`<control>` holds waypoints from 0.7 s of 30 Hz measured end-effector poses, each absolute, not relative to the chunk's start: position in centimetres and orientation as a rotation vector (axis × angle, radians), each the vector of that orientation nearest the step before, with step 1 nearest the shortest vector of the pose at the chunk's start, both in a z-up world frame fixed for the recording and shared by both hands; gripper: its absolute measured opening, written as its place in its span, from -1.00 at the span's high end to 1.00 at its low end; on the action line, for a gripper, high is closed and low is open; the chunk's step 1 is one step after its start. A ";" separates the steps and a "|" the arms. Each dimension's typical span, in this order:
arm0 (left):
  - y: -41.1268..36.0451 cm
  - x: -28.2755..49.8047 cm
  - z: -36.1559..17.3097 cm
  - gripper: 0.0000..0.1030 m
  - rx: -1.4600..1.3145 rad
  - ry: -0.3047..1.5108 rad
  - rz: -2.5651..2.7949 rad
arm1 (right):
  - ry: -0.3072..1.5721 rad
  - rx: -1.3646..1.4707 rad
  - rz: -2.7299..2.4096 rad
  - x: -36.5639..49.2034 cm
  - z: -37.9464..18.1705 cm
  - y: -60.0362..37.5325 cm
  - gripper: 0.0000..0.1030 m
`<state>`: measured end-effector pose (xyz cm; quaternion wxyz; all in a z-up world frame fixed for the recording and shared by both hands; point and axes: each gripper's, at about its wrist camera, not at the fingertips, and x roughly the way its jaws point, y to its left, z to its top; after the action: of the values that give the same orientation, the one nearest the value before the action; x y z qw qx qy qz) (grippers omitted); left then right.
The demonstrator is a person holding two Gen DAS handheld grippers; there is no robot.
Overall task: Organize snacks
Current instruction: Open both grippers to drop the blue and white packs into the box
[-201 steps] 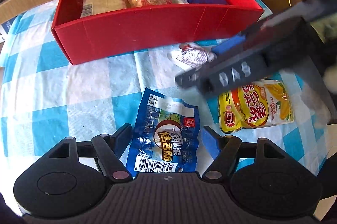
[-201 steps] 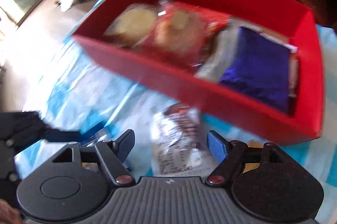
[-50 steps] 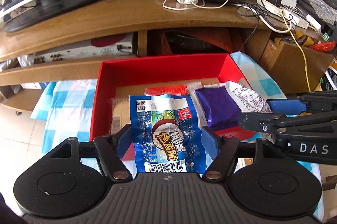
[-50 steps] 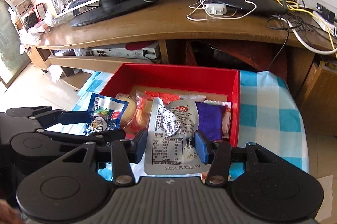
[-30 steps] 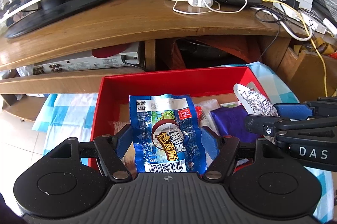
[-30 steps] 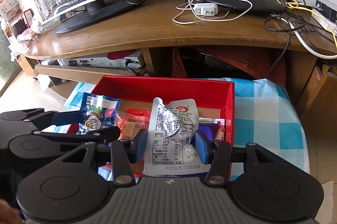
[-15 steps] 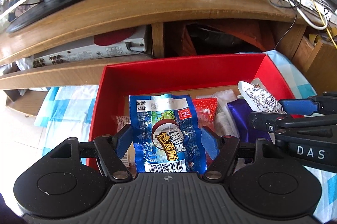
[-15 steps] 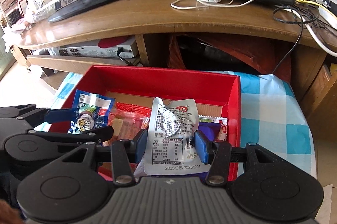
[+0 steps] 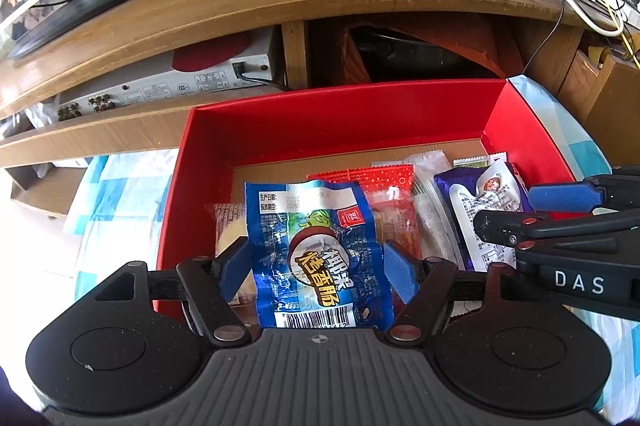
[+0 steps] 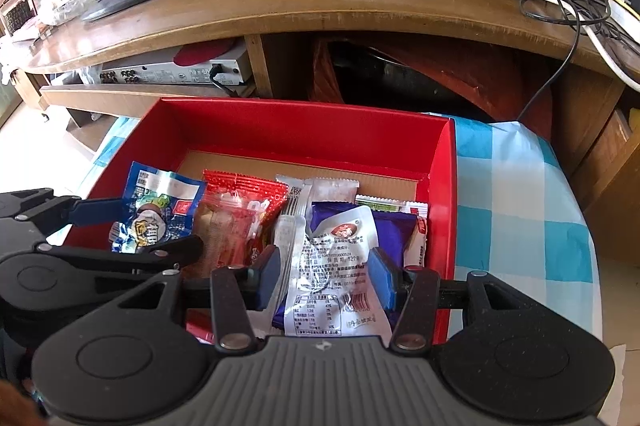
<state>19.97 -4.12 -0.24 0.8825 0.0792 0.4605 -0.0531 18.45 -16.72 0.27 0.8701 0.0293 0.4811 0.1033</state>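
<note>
Hanging over the red box, above the packets already lying inside: a glossy blue sausage packet with white lettering and a barcode, sitting between the blue pads of the left hand-held gripper, jaws opening. Pinching a crinkled silver-white pouch with a red logo over the purple packet: the right hand-held gripper, narrowly parted. Resting on a blue-checked worktop.

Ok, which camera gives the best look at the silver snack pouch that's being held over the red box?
The right wrist view. There the silver pouch faces the camera between the right claw's blue pads, its printed panel nearly whole. The left wrist view shows it only at the right edge, at an angle, with the claw covering part of it.
</note>
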 end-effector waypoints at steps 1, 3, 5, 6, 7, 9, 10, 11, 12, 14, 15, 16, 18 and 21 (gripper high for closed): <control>-4.1 19.9 -0.2 -0.51 0.168 0.954 -0.108 | 1.007 0.061 0.214 18.5 0.2 -16.8 -0.04; -4.2 19.9 0.0 -0.53 0.171 0.946 -0.107 | 1.010 0.062 0.210 18.5 0.2 -16.9 -0.04; -4.2 19.8 0.2 -0.57 0.172 0.938 -0.104 | 1.010 0.062 0.208 18.5 0.2 -17.0 -0.04; -4.2 19.8 0.2 -0.58 0.174 0.936 -0.103 | 1.009 0.061 0.207 18.5 0.2 -17.0 -0.04; -4.2 19.8 0.3 -0.60 0.174 0.936 -0.104 | 1.007 0.058 0.205 18.5 0.2 -17.0 -0.04; -4.1 19.7 0.5 -0.62 0.171 0.932 -0.104 | 1.001 0.049 0.204 18.2 0.4 -17.0 -0.04; -4.1 19.5 0.6 -0.63 0.170 0.930 -0.104 | 0.999 0.048 0.206 18.1 0.5 -17.0 -0.04; -4.0 19.5 0.7 -0.63 0.170 0.927 -0.105 | 0.994 0.048 0.207 17.9 0.7 -17.0 -0.04; -4.0 19.3 0.9 -0.64 0.169 0.923 -0.105 | 0.990 0.048 0.208 17.8 0.9 -17.0 -0.04; -3.8 19.0 1.3 -0.65 0.164 0.913 -0.104 | 0.982 0.045 0.210 17.4 1.2 -17.0 -0.04; -3.8 18.9 1.6 -0.65 0.162 0.908 -0.106 | 0.978 0.045 0.212 17.1 1.5 -17.0 -0.05; -3.8 18.6 1.8 -0.66 0.158 0.903 -0.108 | 0.972 0.046 0.214 16.9 1.7 -17.1 -0.05; -3.7 18.2 2.2 -0.67 0.153 0.898 -0.116 | 0.966 0.046 0.219 16.3 2.1 -17.2 -0.05; -3.8 17.4 2.6 -0.68 0.153 0.890 -0.127 | 0.957 0.042 0.229 15.3 2.7 -17.4 -0.06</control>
<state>17.40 -3.83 2.58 0.8978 0.0739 0.4298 -0.0615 15.29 -17.39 2.69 0.8811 0.0200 0.4595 0.1099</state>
